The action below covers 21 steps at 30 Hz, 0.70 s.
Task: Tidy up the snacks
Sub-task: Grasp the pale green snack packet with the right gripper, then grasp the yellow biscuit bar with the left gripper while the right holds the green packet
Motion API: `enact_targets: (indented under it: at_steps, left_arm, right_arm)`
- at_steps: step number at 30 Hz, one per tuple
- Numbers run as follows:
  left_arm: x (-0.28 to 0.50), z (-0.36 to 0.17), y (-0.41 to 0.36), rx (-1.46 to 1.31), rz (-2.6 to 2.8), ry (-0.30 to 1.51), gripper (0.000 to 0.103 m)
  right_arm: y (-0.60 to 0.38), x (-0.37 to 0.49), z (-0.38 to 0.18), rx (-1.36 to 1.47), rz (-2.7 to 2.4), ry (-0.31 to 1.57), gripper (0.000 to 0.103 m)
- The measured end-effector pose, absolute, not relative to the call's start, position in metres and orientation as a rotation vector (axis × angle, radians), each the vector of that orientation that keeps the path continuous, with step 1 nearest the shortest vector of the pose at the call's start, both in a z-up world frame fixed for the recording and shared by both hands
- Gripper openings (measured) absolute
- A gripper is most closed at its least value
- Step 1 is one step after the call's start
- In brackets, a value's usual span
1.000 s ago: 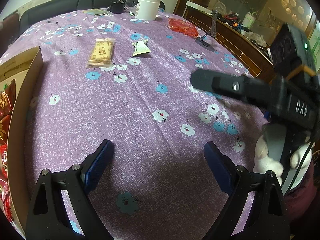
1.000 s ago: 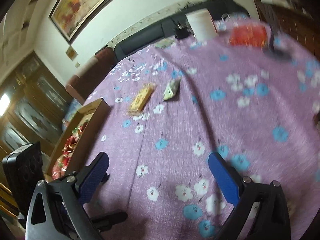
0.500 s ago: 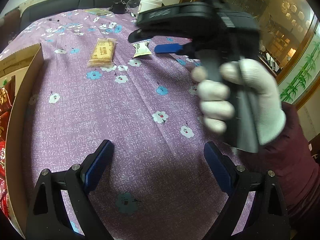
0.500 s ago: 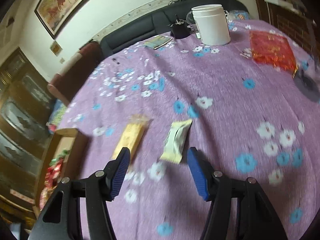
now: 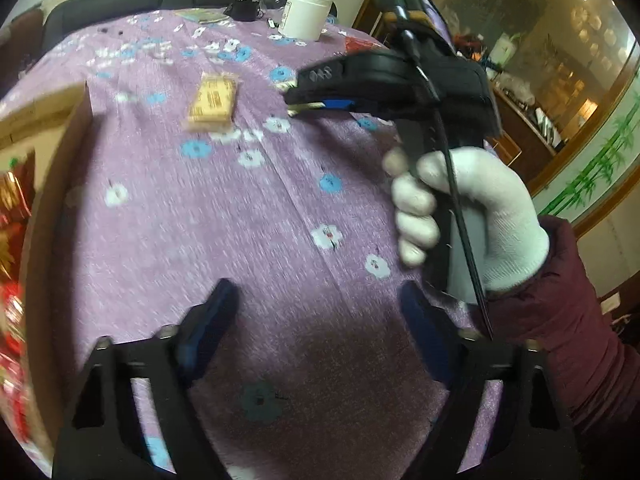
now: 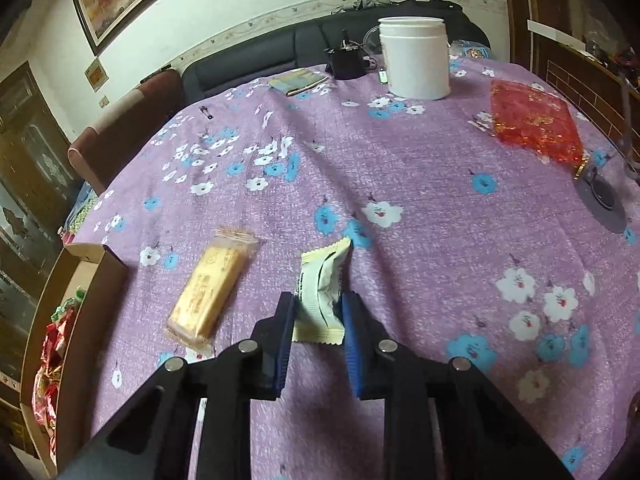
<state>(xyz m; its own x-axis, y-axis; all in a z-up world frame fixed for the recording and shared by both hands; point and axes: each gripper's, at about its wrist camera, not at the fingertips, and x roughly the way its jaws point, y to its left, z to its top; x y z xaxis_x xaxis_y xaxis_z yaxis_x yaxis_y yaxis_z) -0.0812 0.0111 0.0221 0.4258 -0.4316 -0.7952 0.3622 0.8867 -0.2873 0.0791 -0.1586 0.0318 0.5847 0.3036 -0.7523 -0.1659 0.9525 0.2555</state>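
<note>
Soft indoor light falls evenly across the purple tablecloth (image 6: 420,168), sharp in the right wrist view but motion-smeared in the left, where fisheye bending darkens the corners and shadow pools beneath the left gripper (image 5: 320,312).

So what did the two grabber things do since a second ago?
The right gripper swung out over the table, came down and closed its jaws around the white snack packet, which lies on the purple cloth. The left gripper stayed open and empty, low over the cloth. The yellow snack bar and the cardboard box of snacks kept their places.
</note>
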Motion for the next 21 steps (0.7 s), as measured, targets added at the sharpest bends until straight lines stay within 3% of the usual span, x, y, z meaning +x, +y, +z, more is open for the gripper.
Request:
enact_targets:
  at_steps: [6,10,12,21]
  left_arm:
    - [-0.024,0.061,0.019,-0.063,-0.433,0.953,0.079]
    - [0.038,0.047,0.026,-0.076,-0.366,1.022,0.077]
    - [0.06,0.038,0.028,-0.06,-0.317,1.039,0.07]
    - [0.099,0.012,0.01,0.013,-0.293,1.089,0.07]
  right_arm:
    - [-0.172,0.072,0.03,0.244,0.297,0.973,0.026]
    - [-0.177,0.069,0.03,0.28,0.304,0.988,0.026]
    - [-0.179,0.07,0.03,0.286,0.307,0.992,0.026]
    - [-0.178,0.072,0.03,0.278,0.311,0.986,0.027]
